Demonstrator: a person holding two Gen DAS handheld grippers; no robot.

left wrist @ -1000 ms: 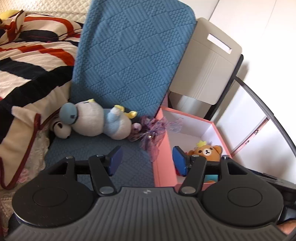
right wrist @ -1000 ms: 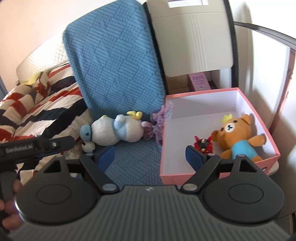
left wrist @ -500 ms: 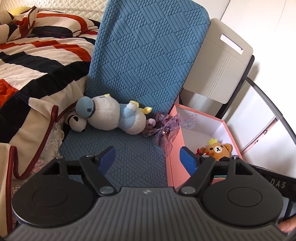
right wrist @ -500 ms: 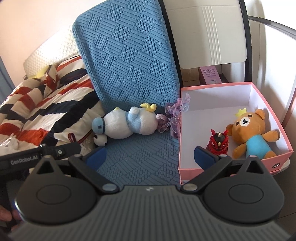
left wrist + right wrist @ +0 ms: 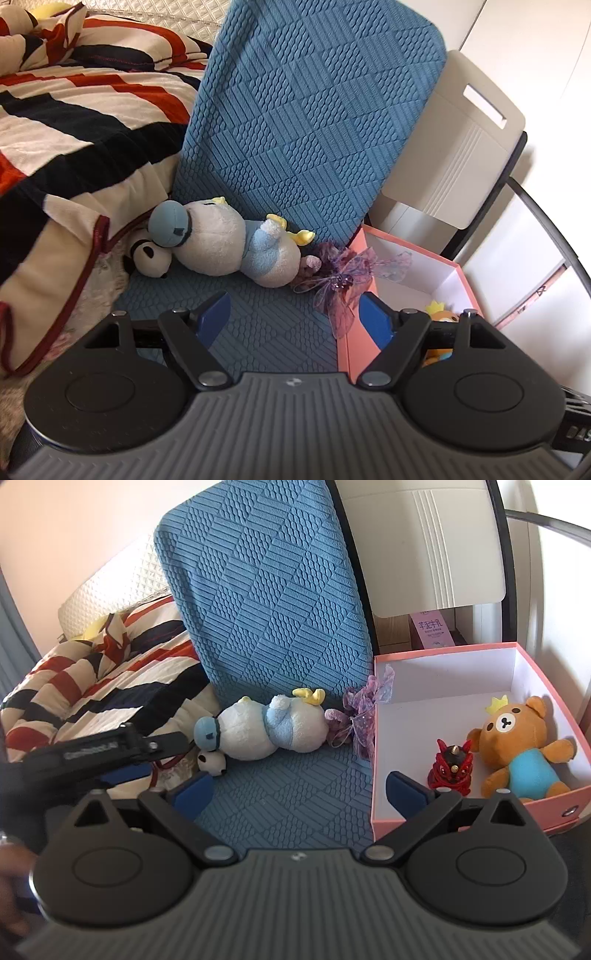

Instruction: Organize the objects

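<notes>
- Striped blanket (image 5: 74, 122): lies at far left on the bed, beside the blue cushion (image 5: 306, 122). Not judged part of the sorting.
- Panda toy (image 5: 147, 256): small, on the cushion seat, partly under the head of the white plush. Not yet stowed.
- White plush (image 5: 225, 243): lies on its side on the cushion seat, outside the box. Not yet stowed.
- Purple ribbon bow (image 5: 343, 277): sits between the white plush and the box, touching the box's near wall. Not yet stowed.
- Left tool (image 5: 291, 319): jaws have just been opening and stand moderately apart, nothing between them; aimed at the cushion seat short of the white plush.
- Pink box (image 5: 380, 738): stands just right of the cushion, open-topped.
- Right tool (image 5: 299, 788): jaws have just been opening and stand wide, empty.
- Red figurine (image 5: 452, 766) and brown bear (image 5: 517, 746): already inside the box.
- Judged progress: two items stowed, three left.
</notes>
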